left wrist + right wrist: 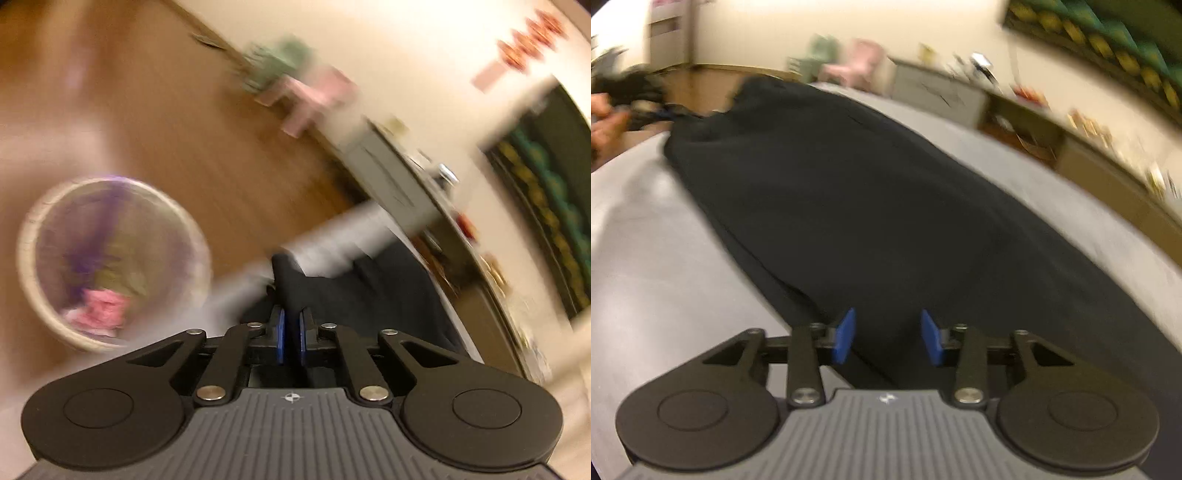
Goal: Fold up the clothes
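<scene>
Dark garment (849, 206) on grey table (665, 258), left fingers (281, 332) seemingly pinching its edge, right fingers (846, 336) spread over it

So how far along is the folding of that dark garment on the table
Early on. Done: the dark garment is out of the laundry basket and lies lengthwise on the grey table. In hand: the left gripper is shut on one end of it; the right gripper is open over the other end. Left: no clear fold shows yet, and more clothes sit in the basket.

A pale grey table (665, 258) carries a dark garment (849, 192) spread lengthwise across its top.
</scene>
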A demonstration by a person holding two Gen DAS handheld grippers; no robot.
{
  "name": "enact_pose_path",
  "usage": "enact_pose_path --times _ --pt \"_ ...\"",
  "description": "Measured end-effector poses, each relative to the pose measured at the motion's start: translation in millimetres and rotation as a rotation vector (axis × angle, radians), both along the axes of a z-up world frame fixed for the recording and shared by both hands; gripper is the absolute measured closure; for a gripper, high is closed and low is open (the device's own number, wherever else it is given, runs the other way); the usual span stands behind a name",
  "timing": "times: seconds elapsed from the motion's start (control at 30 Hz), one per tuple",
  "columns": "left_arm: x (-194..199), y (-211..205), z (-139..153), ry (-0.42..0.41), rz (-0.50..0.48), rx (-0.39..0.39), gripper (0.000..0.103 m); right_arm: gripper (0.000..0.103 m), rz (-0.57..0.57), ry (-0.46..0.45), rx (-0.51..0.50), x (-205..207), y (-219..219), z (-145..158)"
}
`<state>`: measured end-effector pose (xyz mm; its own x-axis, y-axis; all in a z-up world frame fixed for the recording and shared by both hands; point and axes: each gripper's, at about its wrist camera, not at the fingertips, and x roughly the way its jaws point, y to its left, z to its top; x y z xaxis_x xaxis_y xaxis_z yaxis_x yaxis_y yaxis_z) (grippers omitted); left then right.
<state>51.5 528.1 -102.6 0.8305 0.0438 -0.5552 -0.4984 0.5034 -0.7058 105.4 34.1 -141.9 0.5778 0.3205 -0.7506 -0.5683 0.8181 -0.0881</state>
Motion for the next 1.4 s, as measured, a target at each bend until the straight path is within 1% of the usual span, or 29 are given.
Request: enact_pose_path --times 0.1,0.13,0.17,0.2,0.27,0.3,0.33,0.37,0.43,0.47,0.5,0.53,0.57,0.63,0.67,0.77,0.83,0.9,0.93,0.97,1.03,1.1,1.17,1.2,1.27,1.3,1.33,1.37,1.4 --pt "-2 -4 3 0.002 0.005 0.008 0.096 0.065 -0.077 0.075 0.089 0 -46 1" --pt "-3 -5 4 0.002 0.007 0.01 0.096 0.064 -0.098 0.07 0.104 -2 -60 3" --pt "-4 -6 5 0.003 0.009 0.013 0.096 0.058 -0.105 0.055 0.107 -4 -70 4" --pt "-5 -8 6 0.003 0.011 0.015 0.096 0.057 -0.094 0.038 0.106 -6 -72 5" --pt "-7 -10 8 0.004 0.014 0.02 0.089 0.057 -0.05 0.01 0.108 -12 -64 8" --pt "-7 -12 9 0.005 0.016 0.023 0.082 0.056 -0.016 -0.005 0.107 -14 -56 10" --pt "-8 -13 10 0.007 0.017 0.027 0.076 0.053 0.034 -0.022 0.103 -17 -42 12" --pt "-6 -16 8 0.017 0.012 0.035 0.076 0.049 0.081 -0.037 0.089 -18 -28 12" --pt "-2 -21 4 0.041 0.007 0.057 0.076 0.05 0.16 -0.058 0.031 -18 -2 8" --pt "-2 -22 3 0.049 0.006 0.071 0.076 0.055 0.177 -0.051 -0.002 -15 7 3" --pt "-1 -23 1 0.058 0.004 0.086 0.076 0.064 0.185 -0.037 -0.02 -12 12 0" --pt "-2 -22 1 0.069 0.0 0.106 0.076 0.066 0.19 -0.026 -0.018 -9 15 1" --pt "-3 -21 1 0.08 -0.001 0.126 0.077 0.07 0.191 -0.015 -0.016 -6 17 1" --pt "-4 -20 1 0.103 0.028 0.157 0.084 0.089 0.182 0.007 -0.009 1 20 2" --pt "-6 -16 1 0.103 0.048 0.148 0.085 0.101 0.177 0.012 -0.007 4 20 2" --pt "-12 -6 0 0.088 0.086 0.109 0.087 0.102 0.158 0.006 0.0 10 18 1" --pt "-16 -4 5 0.064 0.108 0.092 0.087 0.102 0.156 -0.009 0.015 11 17 4" --pt "-27 -1 13 0.028 0.161 0.087 0.088 0.102 0.178 -0.029 0.038 -2 16 16" --pt "-31 1 17 0.022 0.195 0.088 0.088 0.102 0.191 -0.035 0.044 -8 15 21" --pt "-35 4 19 0.023 0.227 0.087 0.088 0.102 0.205 -0.031 0.04 -11 14 21" --pt "-37 9 14 0.076 0.279 0.066 0.088 0.102 0.218 -0.013 0.022 -12 14 14" --pt "-38 6 14 0.103 0.289 0.069 0.088 0.102 0.221 0.005 0.005 -11 15 5" --pt "-38 -8 31 0.076 0.258 0.151 0.088 0.102 0.226 0.017 0.003 -10 15 2" --pt "-37 -20 41 0.048 0.224 0.205 0.088 0.101 0.231 0.018 0.002 -10 15 1" --pt "-29 -44 52 0.011 0.117 0.276 0.088 0.098 0.208 0.023 0.03 -8 5 5" --pt "-20 -54 50 0.016 0.053 0.286 0.088 0.092 0.19 0.026 0.049 -8 -1 8" --pt "-11 -65 48 0.025 -0.01 0.294 0.088 0.089 0.165 0.029 0.078 -6 -10 13" --pt "1 -73 40 0.053 -0.07 0.289 0.088 0.088 0.124 0.032 0.119 -3 -25 19" --pt "12 -81 32 0.08 -0.125 0.286 0.088 0.085 0.066 0.034 0.146 3 -44 24"
